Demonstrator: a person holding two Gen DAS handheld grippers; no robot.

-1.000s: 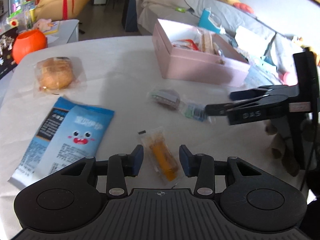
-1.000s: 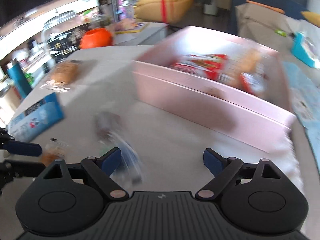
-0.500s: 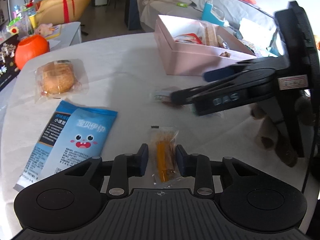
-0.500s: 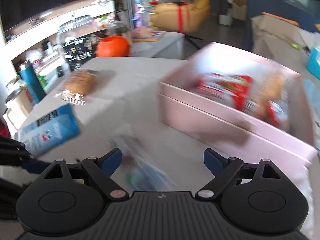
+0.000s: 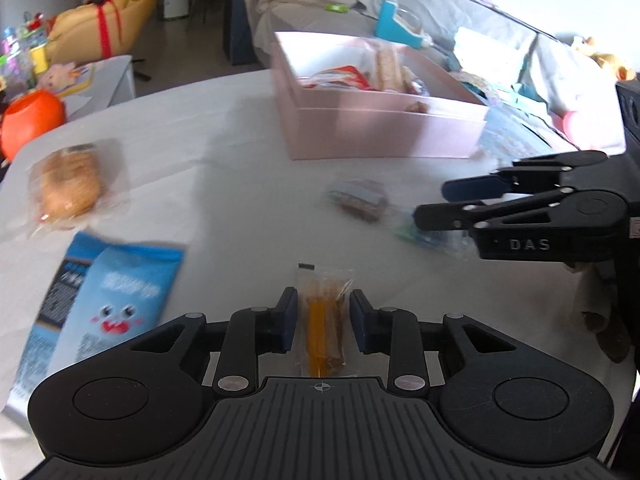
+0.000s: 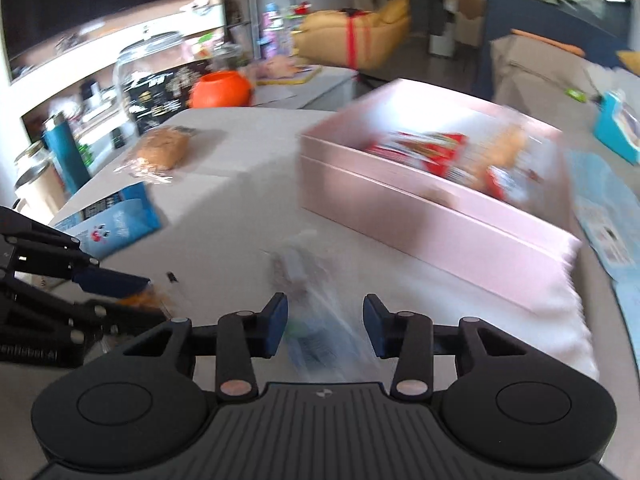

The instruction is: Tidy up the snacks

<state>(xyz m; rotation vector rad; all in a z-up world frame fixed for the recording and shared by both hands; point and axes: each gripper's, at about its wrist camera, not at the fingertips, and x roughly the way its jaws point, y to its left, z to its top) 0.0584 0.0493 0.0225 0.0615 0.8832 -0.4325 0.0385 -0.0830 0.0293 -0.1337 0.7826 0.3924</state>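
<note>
Evidently light, thin and crinkly, best pinched across its stiffer middle, the clear-wrapped orange snack stick [image 5: 322, 320] lies on the white table [image 5: 240, 184] between the left gripper [image 5: 323, 322], nearly closed around it, while the right gripper [image 6: 325, 326] is closing over a blurred clear packet [image 6: 316, 336].

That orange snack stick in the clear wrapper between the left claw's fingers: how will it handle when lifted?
The orange snack stick looks slim and probably light. Its clear wrapper extends loosely past the stick, so the ends will likely flop and crinkle. The glossy film may slip between the left claw pads, so grip the stick itself.
</note>
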